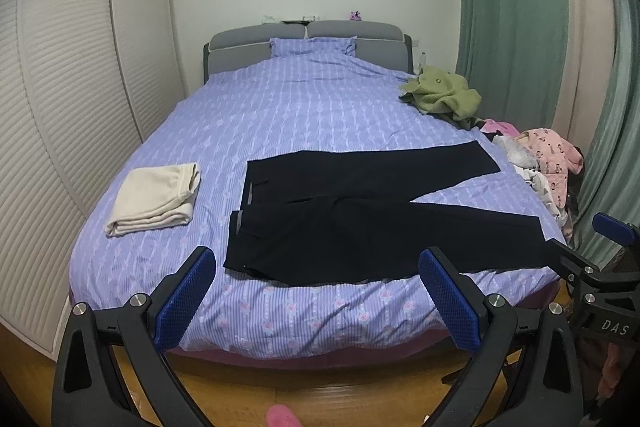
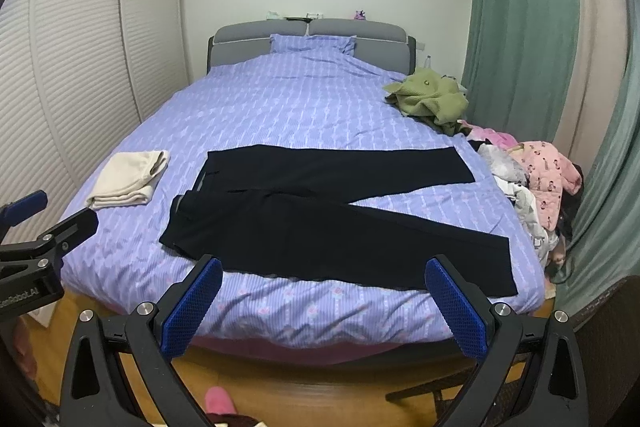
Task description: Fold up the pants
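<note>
Hovering off the bed's (image 1: 132,267) foot, the left gripper (image 1: 316,267) gapes wide, empty; the black pants (image 1: 360,227) lie flat at its 12 o'clock, legs splayed rightward. Likewise the right gripper (image 2: 324,277): wide, empty. Folding seems unstarted; next, probably pinch one leg's hem.

Black pants (image 1: 360,223) are spread flat on the purple bed (image 1: 280,115), legs apart. A folded cream cloth (image 1: 156,199) is laid to their left. The left gripper (image 1: 316,275) is held wide open above the bed's near edge. The right gripper (image 1: 600,259) is seen at the right edge.
</note>
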`<state>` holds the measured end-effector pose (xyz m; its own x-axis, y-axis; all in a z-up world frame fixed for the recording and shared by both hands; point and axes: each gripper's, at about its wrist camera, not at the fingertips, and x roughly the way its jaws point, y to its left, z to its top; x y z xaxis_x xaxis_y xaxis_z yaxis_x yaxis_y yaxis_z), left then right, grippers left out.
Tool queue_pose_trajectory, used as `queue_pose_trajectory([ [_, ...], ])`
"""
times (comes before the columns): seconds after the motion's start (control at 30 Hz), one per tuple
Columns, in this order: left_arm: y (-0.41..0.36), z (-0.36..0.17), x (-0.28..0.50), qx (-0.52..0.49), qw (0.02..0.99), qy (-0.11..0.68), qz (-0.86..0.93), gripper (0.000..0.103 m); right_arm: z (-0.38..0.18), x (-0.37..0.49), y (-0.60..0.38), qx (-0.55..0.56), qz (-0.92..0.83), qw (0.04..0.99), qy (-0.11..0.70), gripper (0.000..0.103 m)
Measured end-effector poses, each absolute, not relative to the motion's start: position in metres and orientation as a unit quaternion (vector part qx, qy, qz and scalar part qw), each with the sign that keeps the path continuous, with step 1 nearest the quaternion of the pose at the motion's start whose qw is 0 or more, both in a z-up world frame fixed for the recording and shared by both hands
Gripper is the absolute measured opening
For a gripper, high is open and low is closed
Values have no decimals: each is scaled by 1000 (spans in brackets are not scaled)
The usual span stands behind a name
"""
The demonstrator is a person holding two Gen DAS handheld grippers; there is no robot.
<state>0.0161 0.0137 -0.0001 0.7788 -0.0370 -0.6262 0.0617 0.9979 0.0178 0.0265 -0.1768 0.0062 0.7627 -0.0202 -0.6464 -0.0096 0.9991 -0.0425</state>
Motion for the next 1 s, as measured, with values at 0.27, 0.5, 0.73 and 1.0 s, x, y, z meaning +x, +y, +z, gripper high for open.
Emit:
queue_pose_trajectory([
  [0.27,41,-39,37,10,935,355,15,103,-34,55,-173,-17,8,929,369,103],
  [0.5,77,-80,83,8,922,385,37,103,-80,103,-155,7,32,911,411,103],
  [0.73,104,-141,170,19,893,449,9,103,-134,179,-137,25,10,886,463,103],
  [1.0,120,-217,237,23,851,524,28,103,-216,235,-139,77,-51,838,538,102],
])
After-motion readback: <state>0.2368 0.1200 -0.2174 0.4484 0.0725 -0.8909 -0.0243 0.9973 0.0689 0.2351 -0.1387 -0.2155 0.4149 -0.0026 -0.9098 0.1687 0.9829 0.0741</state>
